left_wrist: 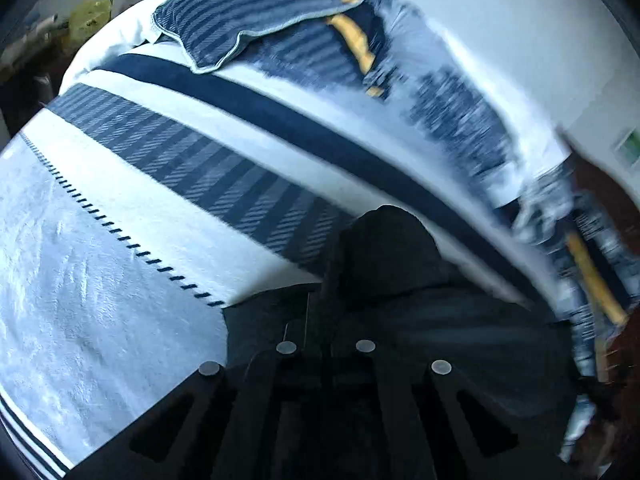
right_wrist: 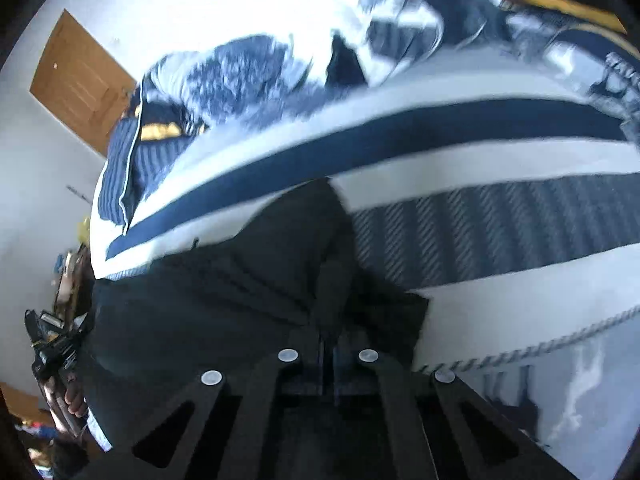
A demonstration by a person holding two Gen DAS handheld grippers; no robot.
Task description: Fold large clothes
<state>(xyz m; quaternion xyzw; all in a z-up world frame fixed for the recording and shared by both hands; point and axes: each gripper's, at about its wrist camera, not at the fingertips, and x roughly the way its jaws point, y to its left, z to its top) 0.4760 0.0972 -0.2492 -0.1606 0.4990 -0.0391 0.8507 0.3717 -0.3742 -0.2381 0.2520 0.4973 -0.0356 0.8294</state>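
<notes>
A bed (left_wrist: 60, 288) with a white, navy-striped cover fills most of both views, its stitched edge running across the lower part of each picture. On it, close to the cameras, lies a large black garment (left_wrist: 460, 320), spread over the striped cover and bunched up into a peak between each gripper's fingers. Further back on the bed lies a blue striped pillow (left_wrist: 240, 20) with pale piping, and beside it a rumpled heap of blue, white and yellow cloth (left_wrist: 460, 120), blurred. The left gripper (left_wrist: 384, 232) is pressed together and pinches a fold of the black garment. The right gripper (right_wrist: 328, 280) is likewise closed tight on the same dark cloth, which drapes away to the left in its view. A wooden door (right_wrist: 76, 80) shows in the white wall behind the bed in the right wrist view.
</notes>
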